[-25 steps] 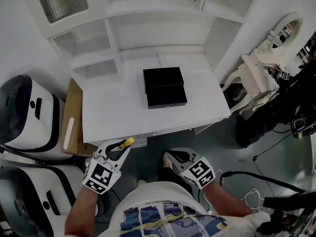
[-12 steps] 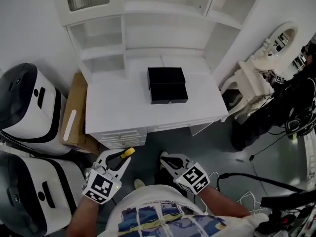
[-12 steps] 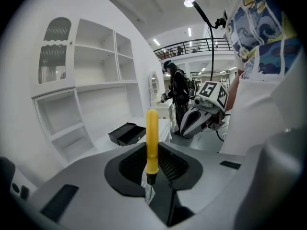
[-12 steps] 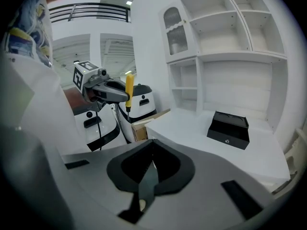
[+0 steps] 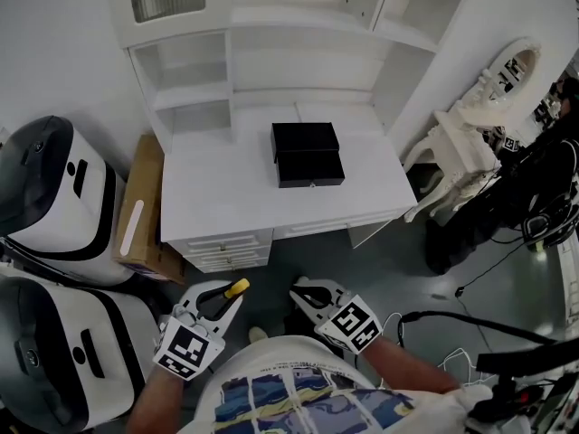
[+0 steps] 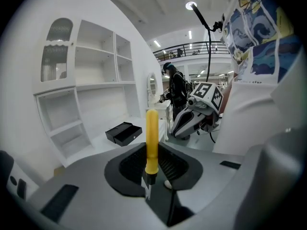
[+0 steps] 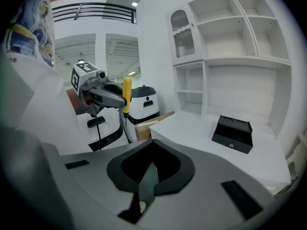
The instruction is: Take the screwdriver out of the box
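Observation:
A black box [image 5: 308,155] sits with its lid up on the white desk [image 5: 217,206], far from both grippers; it also shows in the left gripper view [image 6: 123,133] and the right gripper view [image 7: 233,133]. My left gripper [image 5: 226,295] is shut on a yellow-handled screwdriver [image 6: 151,142], whose handle [image 5: 237,287] sticks out past the jaws; it shows too in the right gripper view [image 7: 126,96]. My right gripper [image 5: 303,294] is shut with nothing in it, its jaws pressed together [image 7: 146,182]. Both grippers hang low in front of the desk, above the floor.
White shelving [image 5: 271,52] rises behind the desk. Two white and black machines [image 5: 54,206] and a cardboard box [image 5: 140,211] stand left of the desk. An ornate white chair [image 5: 470,143] and dark cables [image 5: 507,233] lie to the right.
The view has pulled back from the desk, which now sits higher and farther in the head view. Both grippers stay low and shut, the screwdriver still in the left one.

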The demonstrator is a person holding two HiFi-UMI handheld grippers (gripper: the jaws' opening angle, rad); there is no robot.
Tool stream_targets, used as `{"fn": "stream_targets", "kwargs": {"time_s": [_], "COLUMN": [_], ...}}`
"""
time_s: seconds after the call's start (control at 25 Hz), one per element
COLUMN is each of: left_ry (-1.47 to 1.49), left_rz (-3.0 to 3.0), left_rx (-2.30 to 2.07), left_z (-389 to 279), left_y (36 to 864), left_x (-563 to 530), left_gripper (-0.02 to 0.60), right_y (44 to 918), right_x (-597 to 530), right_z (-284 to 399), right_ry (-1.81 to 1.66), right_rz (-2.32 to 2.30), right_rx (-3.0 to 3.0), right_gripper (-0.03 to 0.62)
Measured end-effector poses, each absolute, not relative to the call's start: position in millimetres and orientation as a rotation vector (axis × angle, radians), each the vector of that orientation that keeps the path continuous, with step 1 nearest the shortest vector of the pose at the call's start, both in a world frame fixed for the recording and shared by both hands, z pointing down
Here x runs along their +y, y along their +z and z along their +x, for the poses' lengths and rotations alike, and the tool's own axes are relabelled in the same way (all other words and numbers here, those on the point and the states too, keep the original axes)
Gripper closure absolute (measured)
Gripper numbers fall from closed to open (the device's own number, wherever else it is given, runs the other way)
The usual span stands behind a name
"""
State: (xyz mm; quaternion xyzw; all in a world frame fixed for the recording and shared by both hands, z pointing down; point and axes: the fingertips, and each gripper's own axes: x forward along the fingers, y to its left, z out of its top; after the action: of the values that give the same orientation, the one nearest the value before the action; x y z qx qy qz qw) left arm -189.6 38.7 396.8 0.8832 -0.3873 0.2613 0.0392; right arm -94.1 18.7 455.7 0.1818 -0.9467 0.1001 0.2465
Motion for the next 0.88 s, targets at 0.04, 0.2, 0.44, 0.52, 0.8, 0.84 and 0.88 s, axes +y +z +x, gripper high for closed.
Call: {"fn": "stream_targets", "kwargs": {"time_s": [0.04,0.2,0.44,0.52,0.8,0.84,0.88], "left_ry": [0.800,0.792,0.794,0.796,0.801,0.801,0.796], "left_rz": [2.709,2.714,2.695,2.697,2.716,2.718,2.718], "left_rx": [-1.190,-1.189,-1.213,-1.211,-1.194,-1.193,-1.192], "left_z": [-190.1,-191.8,-203.4,-204.2,-203.0,-202.2,-201.1], "left_y": [396.4,395.5,396.1,396.8,395.2,394.7,394.1], "left_x": [39.0,41.7,44.3,45.5,43.9,43.1,42.4], "left_gripper": [0.497,0.497,0.497,0.497,0.497,0.497,0.497], "right_y": [455.5,455.4,452.4,450.4,450.4,450.2,449.9], "right_x": [19.0,22.4,24.5,26.6,26.6,26.2,25.8], "right_z": [-95.5,-100.3,-115.9,-117.8,-118.8,-118.2,-117.3], "right_ry": [0.270,0.262,0.275,0.282,0.286,0.287,0.287], "right_rz": [0.493,0.487,0.448,0.446,0.454,0.455,0.456], "right_rx": [-2.584,-2.583,-2.596,-2.597,-2.598,-2.598,-2.597], "right_gripper": [0.569,0.569,0.569,0.569,0.569,0.569,0.569]}}
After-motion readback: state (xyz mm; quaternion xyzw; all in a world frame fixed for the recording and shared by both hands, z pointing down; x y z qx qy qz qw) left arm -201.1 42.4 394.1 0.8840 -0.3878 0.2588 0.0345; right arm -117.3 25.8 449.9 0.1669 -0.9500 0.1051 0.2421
